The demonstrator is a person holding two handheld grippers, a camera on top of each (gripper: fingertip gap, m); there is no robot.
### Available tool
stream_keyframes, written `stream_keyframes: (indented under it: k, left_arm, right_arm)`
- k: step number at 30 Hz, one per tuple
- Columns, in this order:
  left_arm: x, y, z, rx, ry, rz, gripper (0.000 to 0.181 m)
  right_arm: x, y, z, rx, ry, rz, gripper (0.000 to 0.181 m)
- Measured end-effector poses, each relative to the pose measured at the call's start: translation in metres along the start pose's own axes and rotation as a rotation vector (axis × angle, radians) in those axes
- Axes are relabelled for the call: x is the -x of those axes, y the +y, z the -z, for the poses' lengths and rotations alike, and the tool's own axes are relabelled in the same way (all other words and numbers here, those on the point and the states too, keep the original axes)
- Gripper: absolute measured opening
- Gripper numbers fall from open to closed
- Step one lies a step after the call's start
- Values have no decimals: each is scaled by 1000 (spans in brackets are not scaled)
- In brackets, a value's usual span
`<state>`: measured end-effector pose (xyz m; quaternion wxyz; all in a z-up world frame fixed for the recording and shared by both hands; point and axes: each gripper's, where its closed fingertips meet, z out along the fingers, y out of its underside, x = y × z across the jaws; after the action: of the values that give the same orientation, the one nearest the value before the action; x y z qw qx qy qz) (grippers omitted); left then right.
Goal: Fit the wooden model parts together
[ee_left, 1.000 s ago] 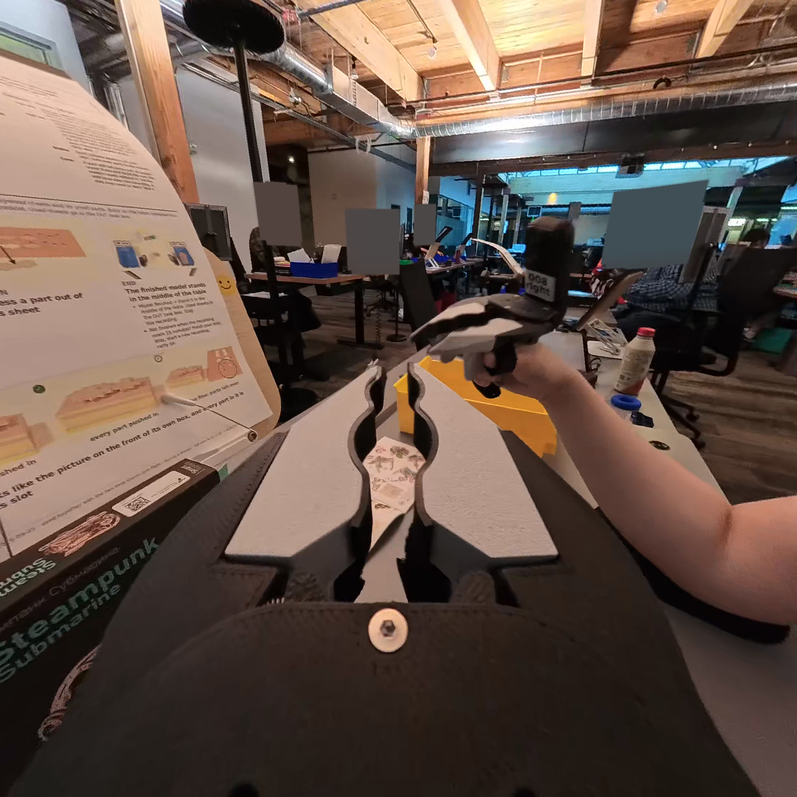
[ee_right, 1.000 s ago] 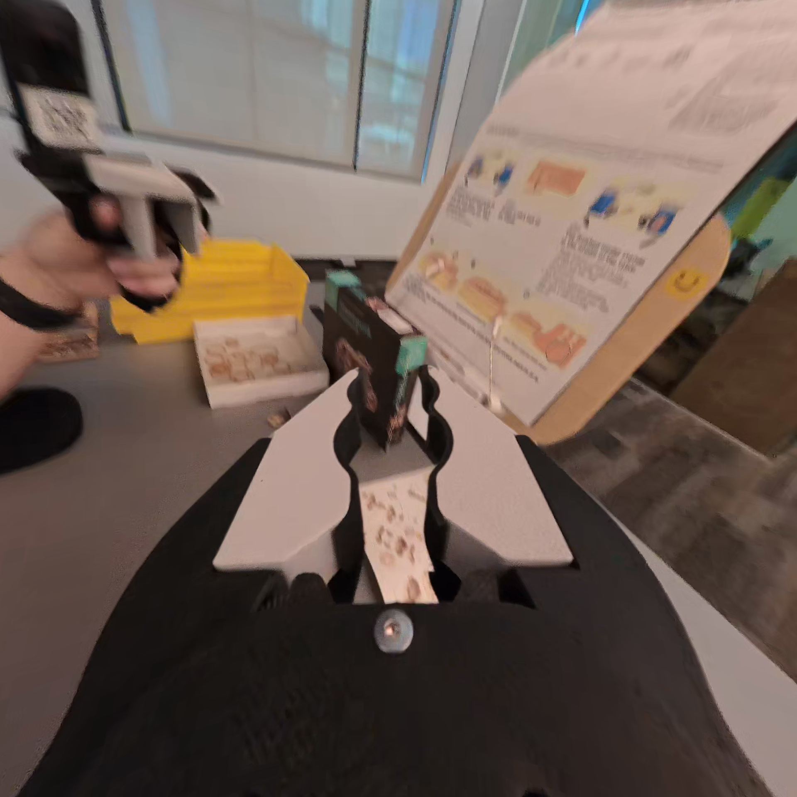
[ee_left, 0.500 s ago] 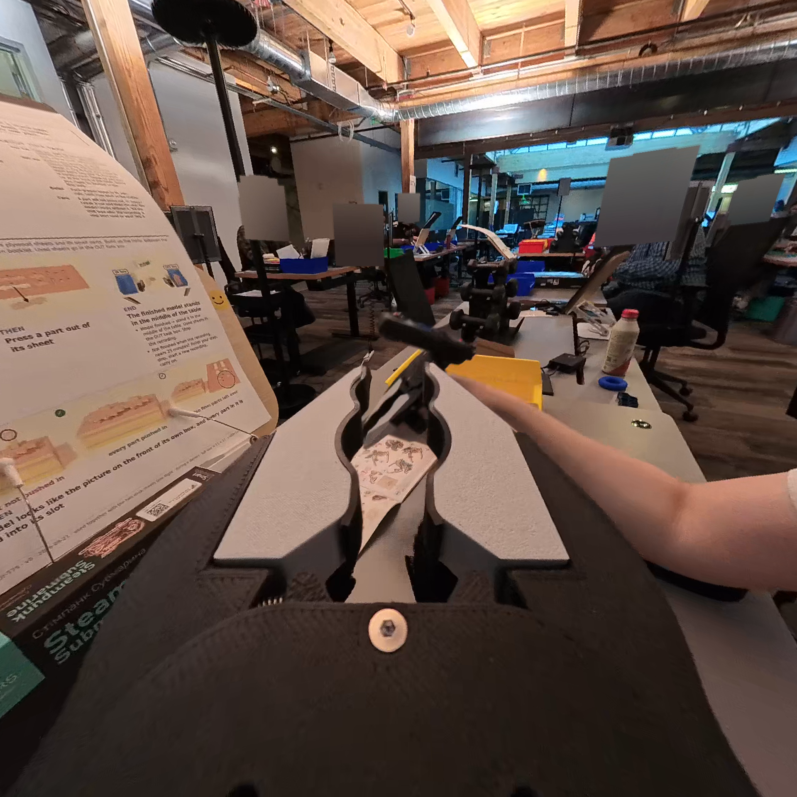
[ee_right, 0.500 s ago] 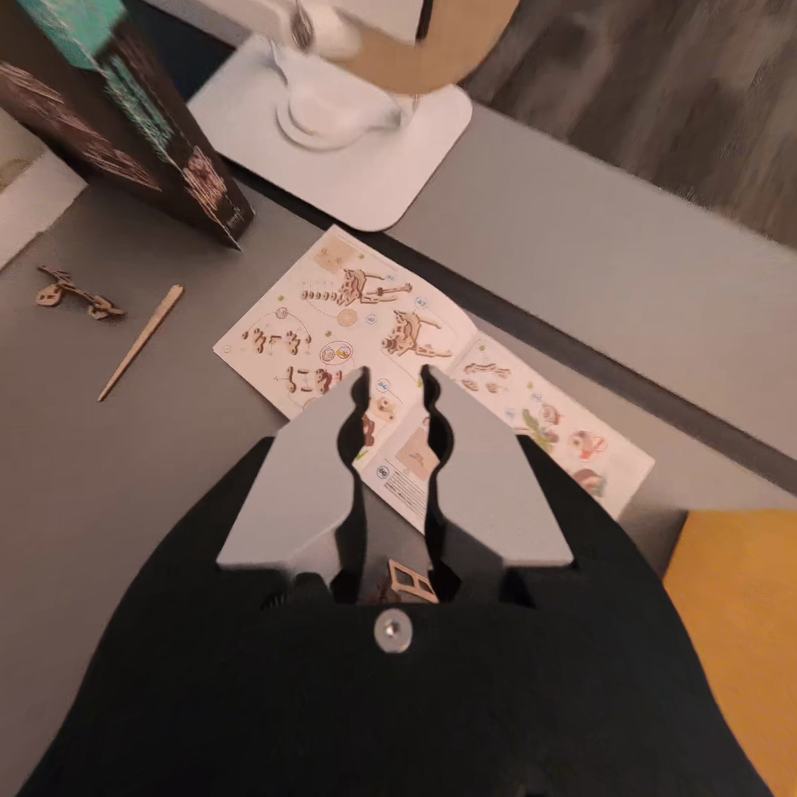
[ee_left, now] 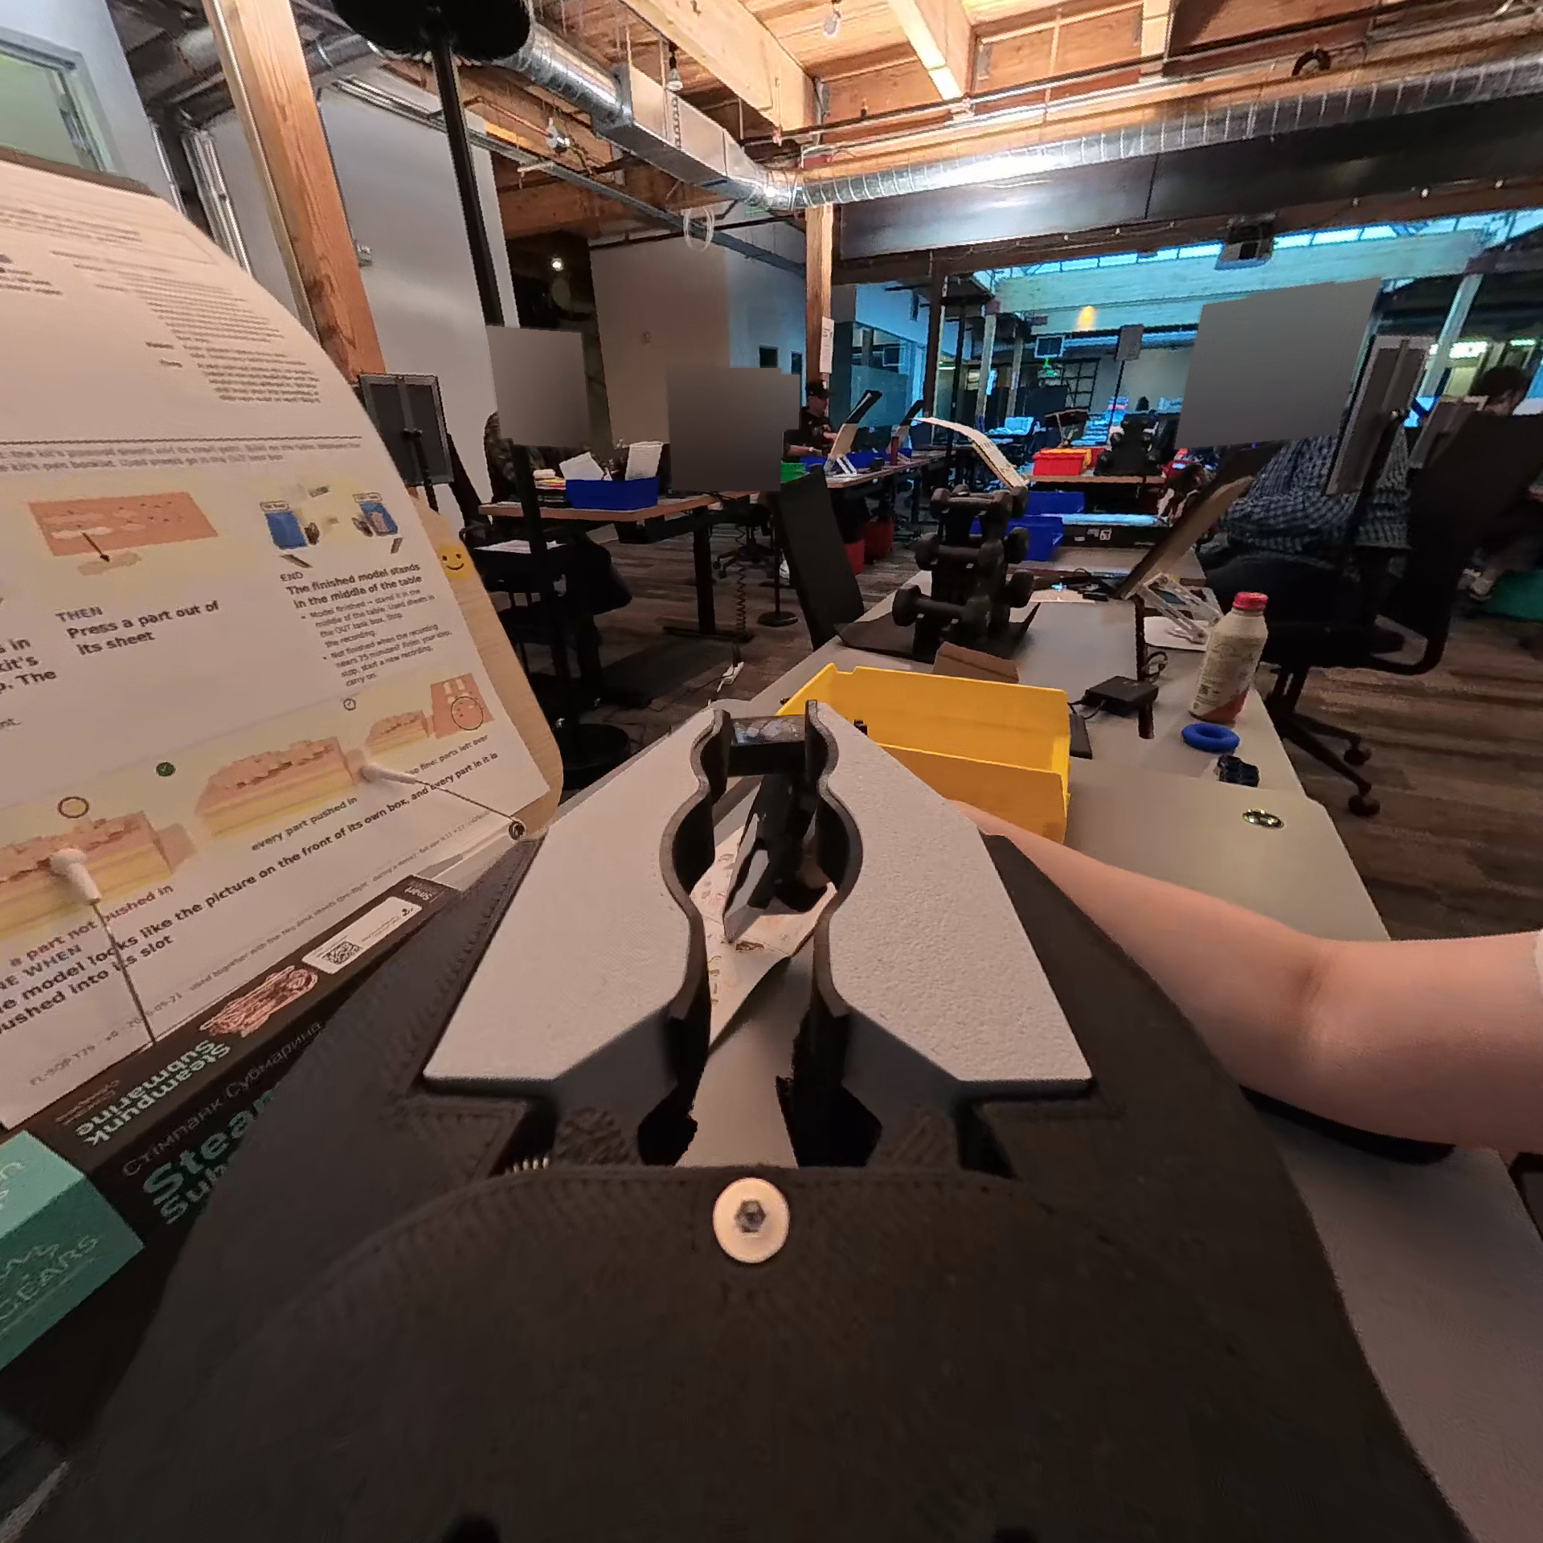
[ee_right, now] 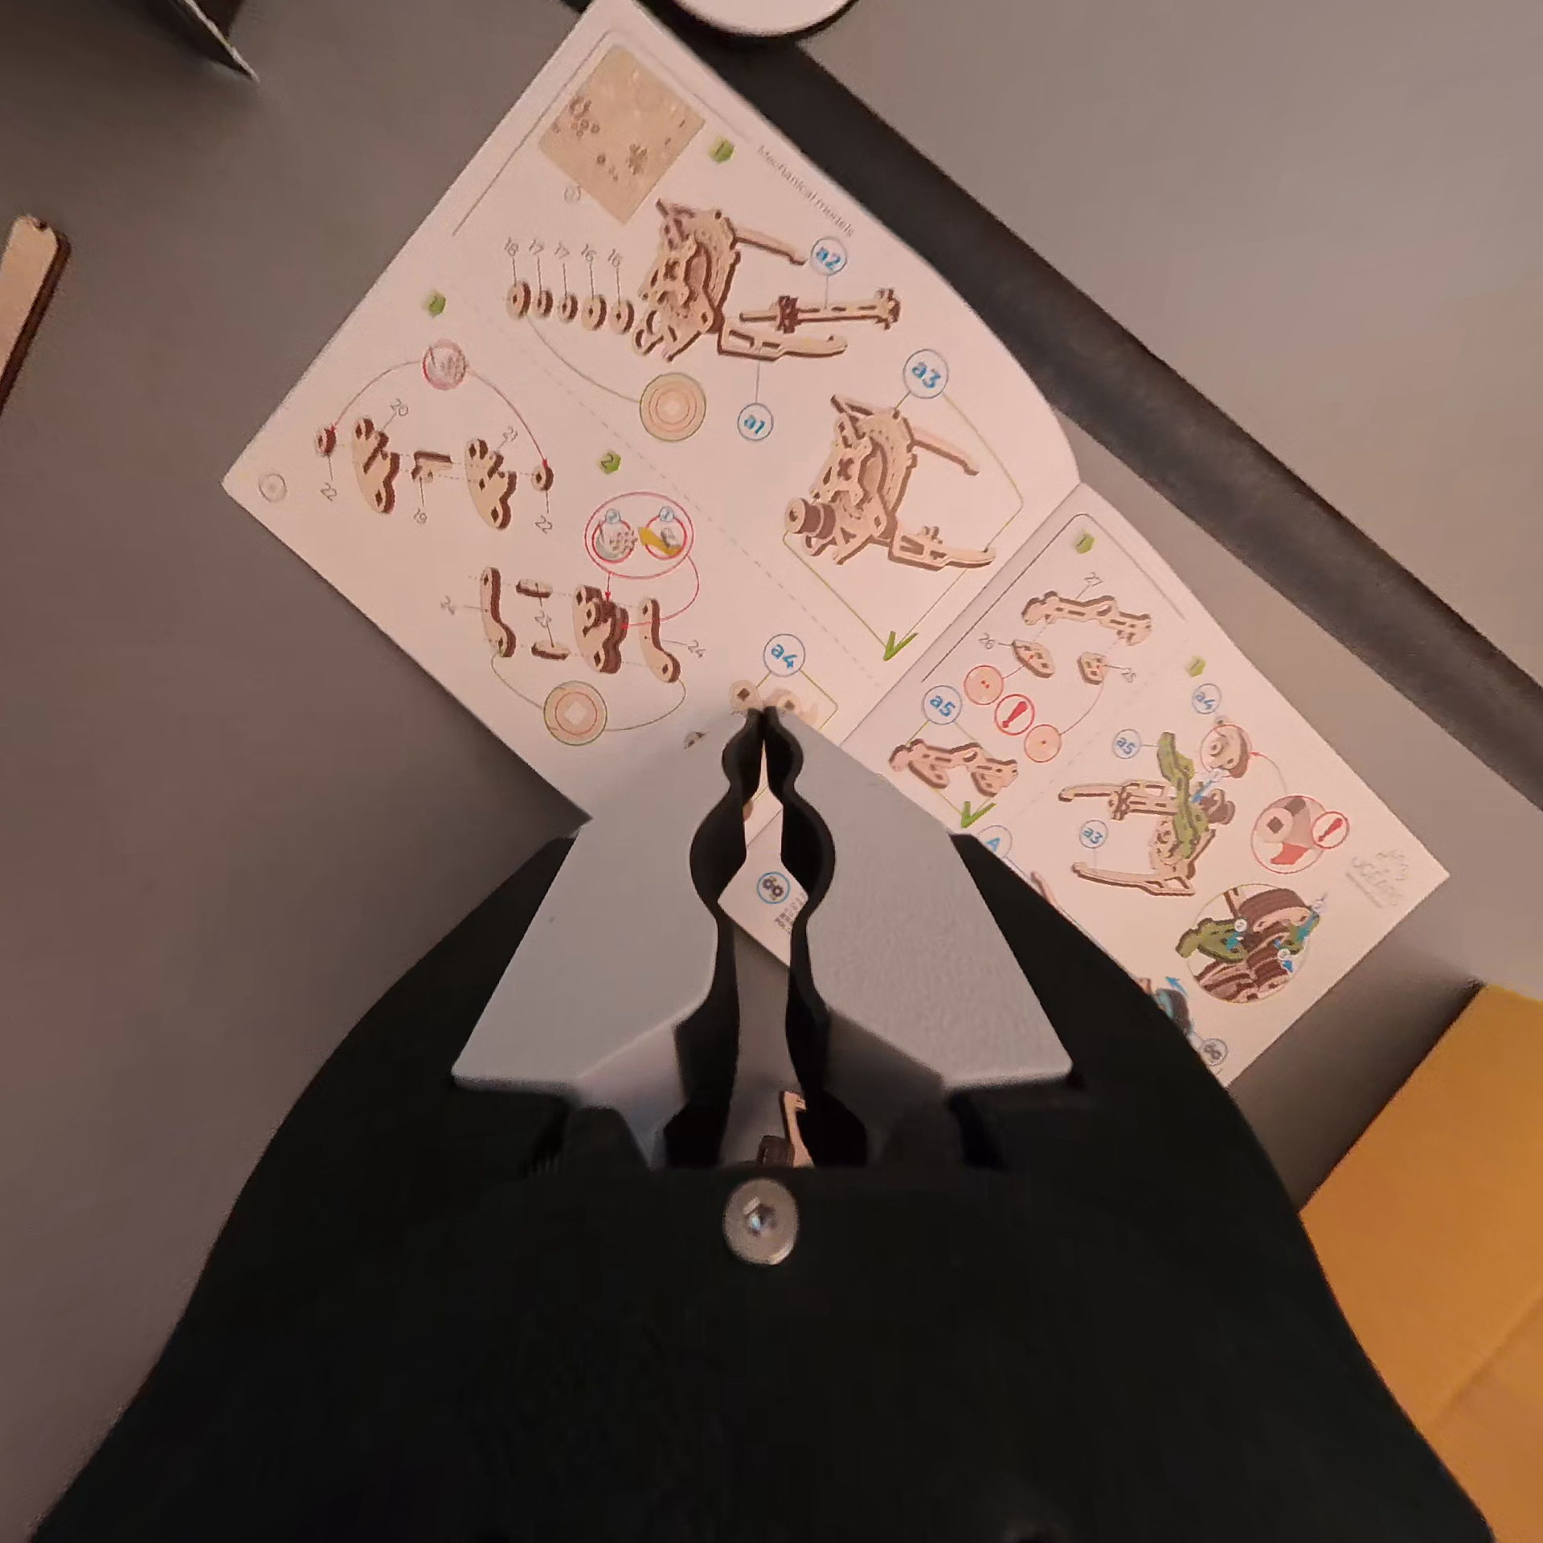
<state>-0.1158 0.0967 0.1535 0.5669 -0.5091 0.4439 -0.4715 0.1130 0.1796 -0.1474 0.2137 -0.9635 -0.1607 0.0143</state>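
Observation:
My right gripper (ee_right: 761, 718) points straight down at the open instruction booklet (ee_right: 668, 376) on the grey table. Its fingertips are pressed together just over the page; I cannot tell if they pinch the paper. A small wooden part (ee_right: 789, 1119) shows in the gap near the finger bases. A flat wooden stick (ee_right: 25, 292) lies at the left edge. My left gripper (ee_left: 760, 726) is open and empty, held level above the table. Between its fingers I see the right gripper (ee_left: 739, 931) tipped down onto the booklet (ee_left: 751, 952).
The instruction board (ee_left: 209, 626) and the dark kit box (ee_left: 209, 1127) stand at the left. A yellow bin (ee_left: 943, 743) sits behind the booklet. A person's forearm (ee_left: 1252, 1027) crosses from the right. A bottle (ee_left: 1227, 660) and dumbbell rack (ee_left: 968, 576) stand farther back. A dark table seam (ee_right: 1252, 434) runs beside the booklet. Tip to tip, the grippers are about 40 centimeters apart. To reach the flat wooden stick (ee_right: 25, 292) in a straight line is about 20 centimeters for my right fingers, about 30 centimeters for my left.
My right gripper swung down from facing the board to point at the booklet, came close to the page, and its fingers closed. My left gripper has hardly moved.

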Motion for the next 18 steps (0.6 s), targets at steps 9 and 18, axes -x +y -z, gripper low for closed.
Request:
stream_keyframes:
  k: [9,18]
  left_arm:
    - [-1,-5,2,-4,-17,-17,14]
    - [-4,-5,2,1,-10,-18,14]
  right_arm:
    - [6,9,-9,61,-12,48,0]
    - [16,9,-9,84,-25,102,0]
